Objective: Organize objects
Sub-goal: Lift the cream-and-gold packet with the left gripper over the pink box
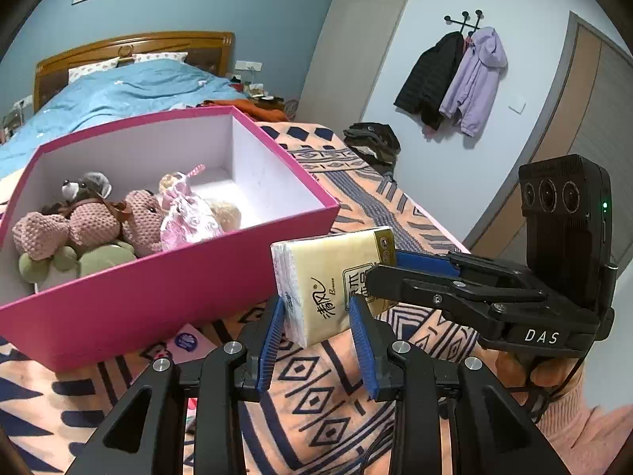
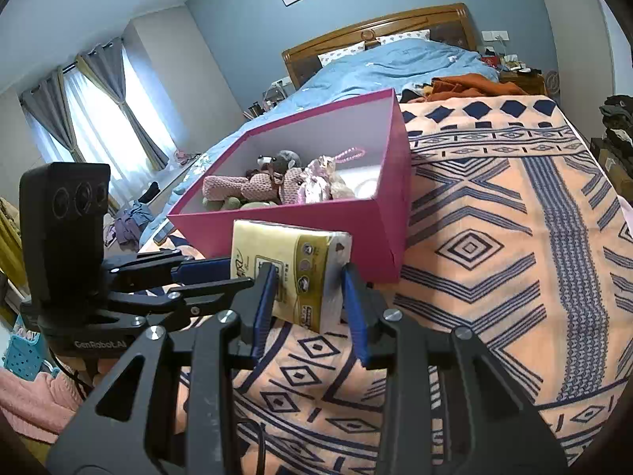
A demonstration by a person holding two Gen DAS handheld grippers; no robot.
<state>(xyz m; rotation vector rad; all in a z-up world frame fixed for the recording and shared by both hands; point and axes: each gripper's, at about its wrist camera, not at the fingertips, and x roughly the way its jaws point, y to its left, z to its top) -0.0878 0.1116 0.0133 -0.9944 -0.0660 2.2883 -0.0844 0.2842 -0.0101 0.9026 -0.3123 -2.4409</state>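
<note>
While two tools grip one tissue pack (image 1: 332, 281) (both ends), one pink box (image 1: 166, 289) beside.

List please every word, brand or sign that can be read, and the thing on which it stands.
"DAS": on the right gripper body.
"GenRobot.AI": on the left gripper body.
"清风" and "Breeze": on the tissue pack.
Other print on the pack: too small to read.
Round sticker on the blanket: blurred.

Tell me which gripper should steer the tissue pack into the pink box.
Probably left. Both the left gripper and the right gripper clamp the tissue pack, but the left one holds the end nearer the pink box, where free space remains beside the toys.
</note>
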